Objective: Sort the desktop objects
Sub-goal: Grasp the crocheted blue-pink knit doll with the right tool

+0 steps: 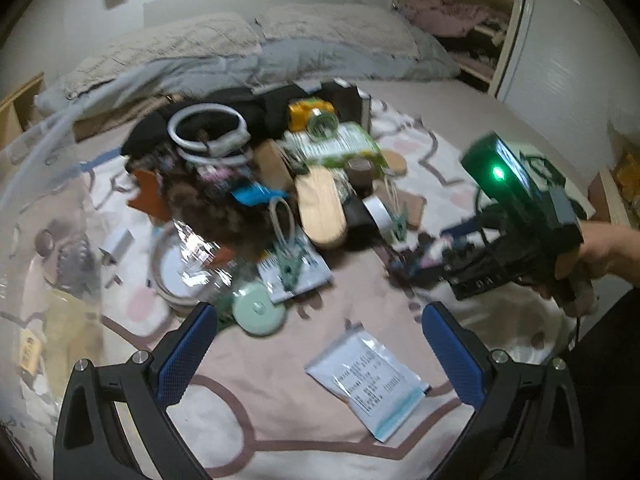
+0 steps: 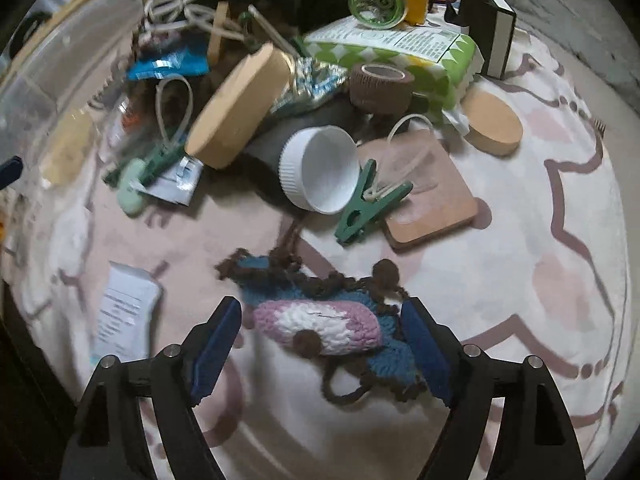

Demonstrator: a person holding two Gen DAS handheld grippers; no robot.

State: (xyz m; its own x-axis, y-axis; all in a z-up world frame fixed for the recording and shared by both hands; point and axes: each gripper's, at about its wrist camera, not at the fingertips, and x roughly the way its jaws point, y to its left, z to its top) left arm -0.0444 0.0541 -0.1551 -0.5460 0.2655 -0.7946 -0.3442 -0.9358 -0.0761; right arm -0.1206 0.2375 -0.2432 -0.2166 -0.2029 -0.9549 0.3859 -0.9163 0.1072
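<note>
Both tongs gape empty: right gripper [image 2: 320,344] straddles the crocheted pouch [image 2: 320,326] without pinching; left gripper [image 1: 320,352] overhangs the paper sachet [image 1: 366,384].

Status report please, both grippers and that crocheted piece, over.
Left gripper open, empty, above white packet. Right gripper open, straddling crocheted piece, pads off it. Green clip just beyond.

Around the white bowl [image 2: 320,170] much is unclear: the dark thing behind it is mostly covered, the brown tile [image 2: 432,196] beside it lies half under a green clip [image 2: 368,204], and the mint lump [image 2: 132,192] left of it is smeared. In the left view the clear tub [image 1: 40,200] is cut by the frame, print on the sachet [image 1: 366,384] too small to read
</note>
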